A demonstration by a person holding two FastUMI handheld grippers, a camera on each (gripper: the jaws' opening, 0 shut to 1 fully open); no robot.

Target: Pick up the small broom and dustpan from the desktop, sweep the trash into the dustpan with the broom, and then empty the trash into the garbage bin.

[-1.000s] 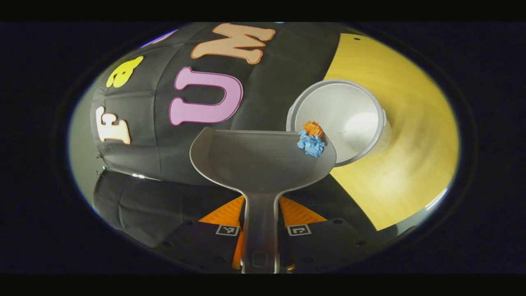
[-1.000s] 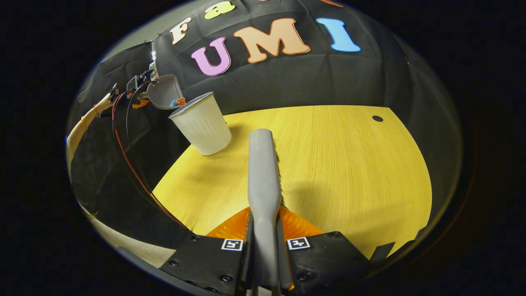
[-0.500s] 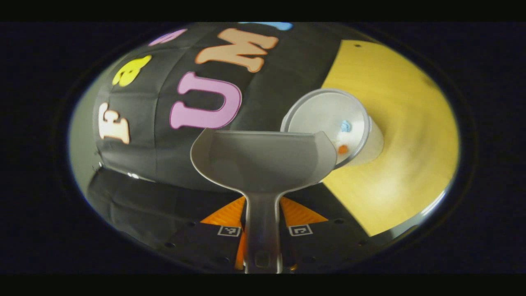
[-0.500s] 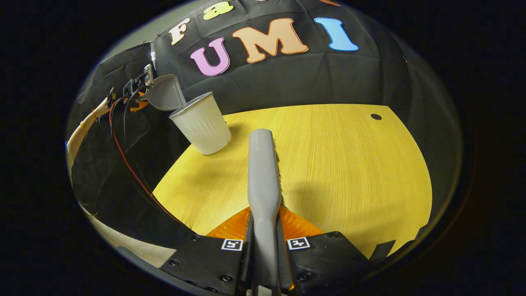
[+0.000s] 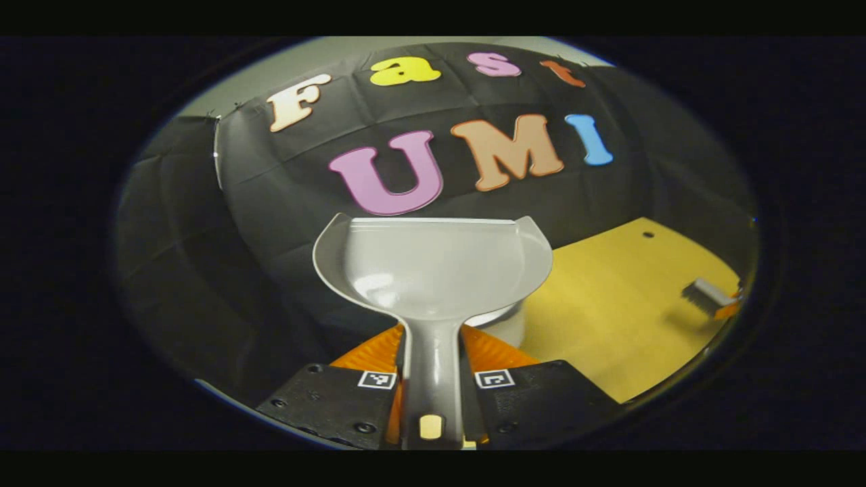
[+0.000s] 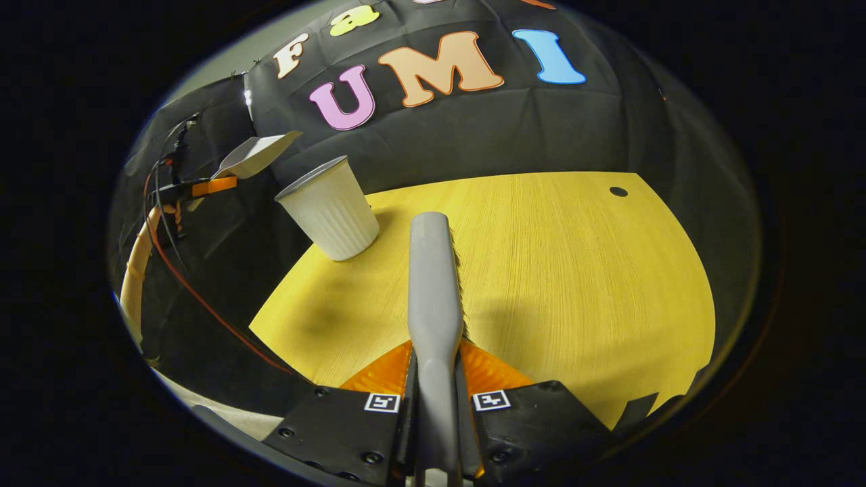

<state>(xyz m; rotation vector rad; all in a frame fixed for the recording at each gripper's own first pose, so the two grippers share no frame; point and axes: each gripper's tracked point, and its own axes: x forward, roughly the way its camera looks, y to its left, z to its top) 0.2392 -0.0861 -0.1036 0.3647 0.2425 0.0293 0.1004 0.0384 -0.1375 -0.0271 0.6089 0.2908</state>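
Note:
My left gripper [image 5: 433,389] is shut on the handle of the grey dustpan [image 5: 433,267], which I hold level with its scoop bare. Just under the scoop's right side peeks the white ribbed bin [image 5: 504,325]. In the right gripper view that bin [image 6: 329,210] stands at the desk's far left corner, with the dustpan [image 6: 254,155] in the air above and left of it. My right gripper [image 6: 436,399] is shut on the grey broom [image 6: 433,284], held low over the yellow desk [image 6: 575,270]. The broom's bristles [image 5: 703,296] show at the far right of the left gripper view.
A small dark hole [image 6: 618,191] marks the desk's far right. Red and black cables [image 6: 183,270] hang from the left gripper beyond the desk's left edge, beside a person's forearm [image 6: 135,270]. The black cloth wall rises right behind the bin.
The blue and orange scraps slid off the dustpan into the bin. The dustpan then tipped back to level and drew back from the bin. The broom has stayed still.

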